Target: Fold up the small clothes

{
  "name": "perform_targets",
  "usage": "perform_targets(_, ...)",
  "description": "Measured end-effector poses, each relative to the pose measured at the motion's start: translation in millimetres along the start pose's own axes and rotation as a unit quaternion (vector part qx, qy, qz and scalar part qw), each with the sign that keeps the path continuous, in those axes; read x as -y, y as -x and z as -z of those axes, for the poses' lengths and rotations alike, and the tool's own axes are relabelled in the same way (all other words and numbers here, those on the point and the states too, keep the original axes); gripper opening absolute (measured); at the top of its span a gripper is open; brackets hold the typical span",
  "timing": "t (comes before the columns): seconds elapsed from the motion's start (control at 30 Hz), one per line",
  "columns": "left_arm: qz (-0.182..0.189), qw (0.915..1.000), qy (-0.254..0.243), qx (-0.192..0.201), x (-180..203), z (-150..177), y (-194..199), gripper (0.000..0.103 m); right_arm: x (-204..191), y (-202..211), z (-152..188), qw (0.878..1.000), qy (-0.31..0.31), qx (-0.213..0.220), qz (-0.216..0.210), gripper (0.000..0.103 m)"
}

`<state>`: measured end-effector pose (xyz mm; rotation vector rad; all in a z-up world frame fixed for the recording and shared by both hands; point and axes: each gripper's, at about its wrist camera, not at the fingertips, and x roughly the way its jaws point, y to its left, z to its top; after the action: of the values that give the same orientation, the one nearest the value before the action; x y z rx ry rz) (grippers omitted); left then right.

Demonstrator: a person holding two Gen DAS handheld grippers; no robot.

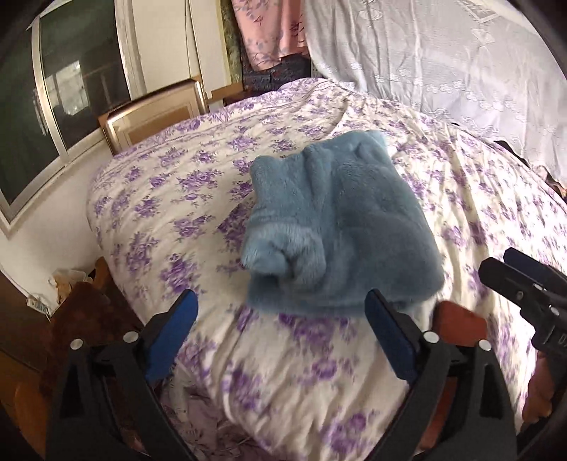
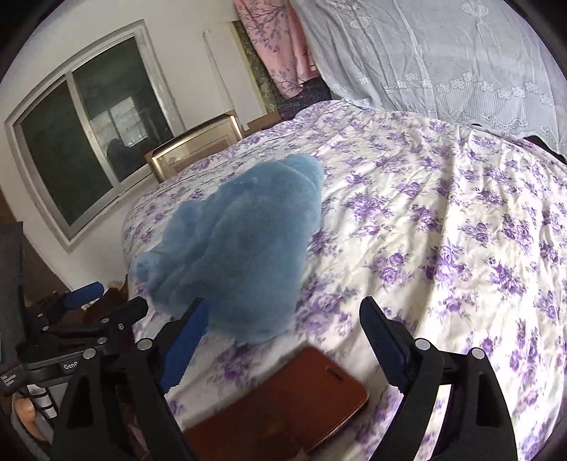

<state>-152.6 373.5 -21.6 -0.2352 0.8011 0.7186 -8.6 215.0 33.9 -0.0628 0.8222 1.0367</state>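
A bed (image 1: 149, 198) fills both views, covered by a cream quilt printed with purple flowers and creased in shallow ridges. A white lace cloth (image 1: 443, 64) hangs over its far right side, and a pink flowered cloth (image 1: 273, 32) hangs behind that. To the left is a white wall with a sliding window (image 2: 81, 142), and a gold-framed panel (image 2: 195, 149) leans at the bed's far left edge. The folded blue fleece (image 1: 340, 227) lies on the quilt near the middle, a thick rectangular bundle. Its long axis runs from the near edge of the bed away toward the lace cloth, and a rolled cuff sticks out at its near left corner. A brown case (image 2: 283, 407) lies flat on the quilt just in front of it. The left gripper (image 1: 280, 319) has its fingers spread wide and empty, just short of the fleece's near edge. The right gripper (image 2: 283, 326) is likewise wide open, holding nothing, above the case.
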Motion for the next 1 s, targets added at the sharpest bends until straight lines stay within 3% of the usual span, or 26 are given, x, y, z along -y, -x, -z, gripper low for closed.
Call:
perform_targets(0.33,0.012,0.9990,0.026,0.034,-11,6,16,0.097,-26,22,3,0.998,0.059,0.020,0.025,0.092)
perform_targets(1.0,-0.010,0.9997,-0.009,0.021,14,-2,15,0.098,-12,20,-1,0.999,0.037,0.022,0.025,0.096)
